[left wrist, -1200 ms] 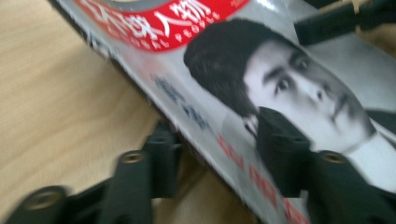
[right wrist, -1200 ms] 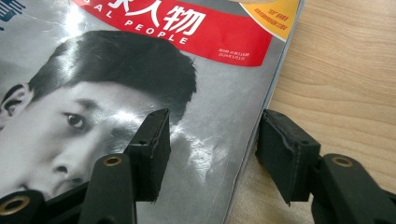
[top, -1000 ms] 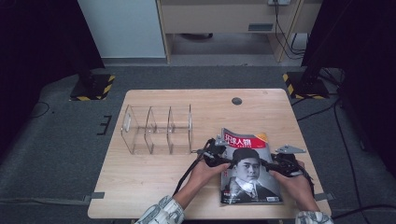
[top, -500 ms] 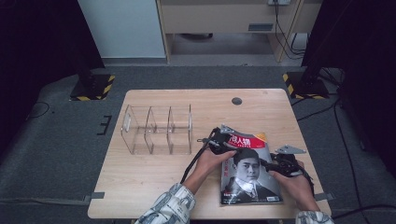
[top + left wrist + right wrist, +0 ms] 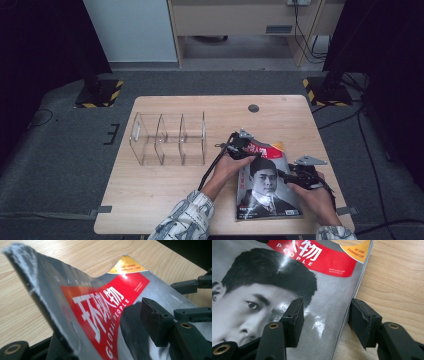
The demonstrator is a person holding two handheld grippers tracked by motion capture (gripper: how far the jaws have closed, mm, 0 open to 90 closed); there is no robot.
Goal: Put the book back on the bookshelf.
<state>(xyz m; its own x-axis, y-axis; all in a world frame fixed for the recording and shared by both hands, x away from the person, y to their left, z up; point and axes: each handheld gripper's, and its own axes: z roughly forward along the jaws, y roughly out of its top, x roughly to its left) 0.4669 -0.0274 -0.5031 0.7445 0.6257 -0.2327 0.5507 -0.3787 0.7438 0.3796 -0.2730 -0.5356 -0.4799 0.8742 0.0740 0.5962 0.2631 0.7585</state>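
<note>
A magazine (image 5: pixel 267 192) with a portrait cover and a red title band lies at the table's front right. My left gripper (image 5: pixel 248 148) is at its far left corner. In the left gripper view the magazine (image 5: pixel 105 302) curls up there. The left gripper (image 5: pixel 106 336) has one jaw under the raised corner and one pad (image 5: pixel 153 320) above the cover; its jaws have just been closing and still stand apart. My right gripper (image 5: pixel 286 176) straddles the right edge of the magazine (image 5: pixel 274 287). The right gripper (image 5: pixel 325 320) stands open, one pad over the cover, one beside the edge.
A clear acrylic divider rack (image 5: pixel 167 140) stands on the wooden table (image 5: pixel 165 185) left of the magazine. A small black round cap (image 5: pixel 253 108) sits near the far edge. Dark floor and cables surround the table.
The left gripper has moved from the magazine's left edge up to its far left corner. That corner now curls up off the table. The right gripper has stayed put.
</note>
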